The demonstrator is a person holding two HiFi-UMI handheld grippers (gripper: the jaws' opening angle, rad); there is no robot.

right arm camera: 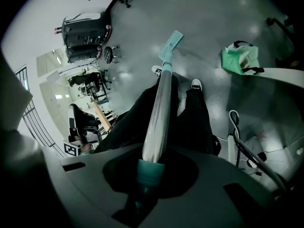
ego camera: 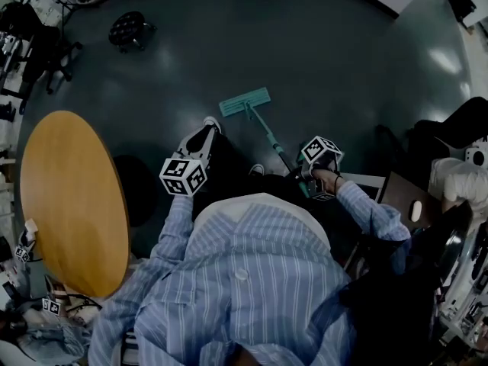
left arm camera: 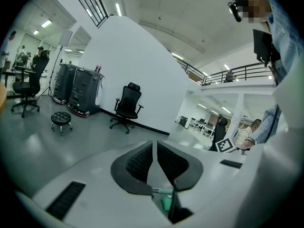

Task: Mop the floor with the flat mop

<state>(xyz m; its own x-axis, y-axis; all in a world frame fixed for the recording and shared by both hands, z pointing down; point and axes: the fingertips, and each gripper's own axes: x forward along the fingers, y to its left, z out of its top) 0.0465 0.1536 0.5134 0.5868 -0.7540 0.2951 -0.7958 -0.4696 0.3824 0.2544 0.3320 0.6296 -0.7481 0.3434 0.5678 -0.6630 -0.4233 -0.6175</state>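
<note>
The flat mop lies with its teal head [ego camera: 245, 102] on the dark floor ahead of the person's feet, and its handle [ego camera: 273, 143] slants back to my right gripper [ego camera: 320, 152]. In the right gripper view the silver handle [right arm camera: 159, 108] with its teal collar [right arm camera: 149, 172] runs out between the jaws of the right gripper [right arm camera: 148, 177], which is shut on it; the mop head [right arm camera: 171, 42] shows far off. My left gripper [ego camera: 184, 175] hangs over the person's left leg, away from the mop. The left gripper [left arm camera: 155, 148] has its jaws together with nothing between them.
A round wooden table [ego camera: 72, 204] stands close on the left. A black rolling stool [ego camera: 128, 29] and office chairs [left arm camera: 127, 106] sit farther out. A green bag [right arm camera: 240, 58] rests on a white surface at the right, near cables and equipment [ego camera: 457, 181].
</note>
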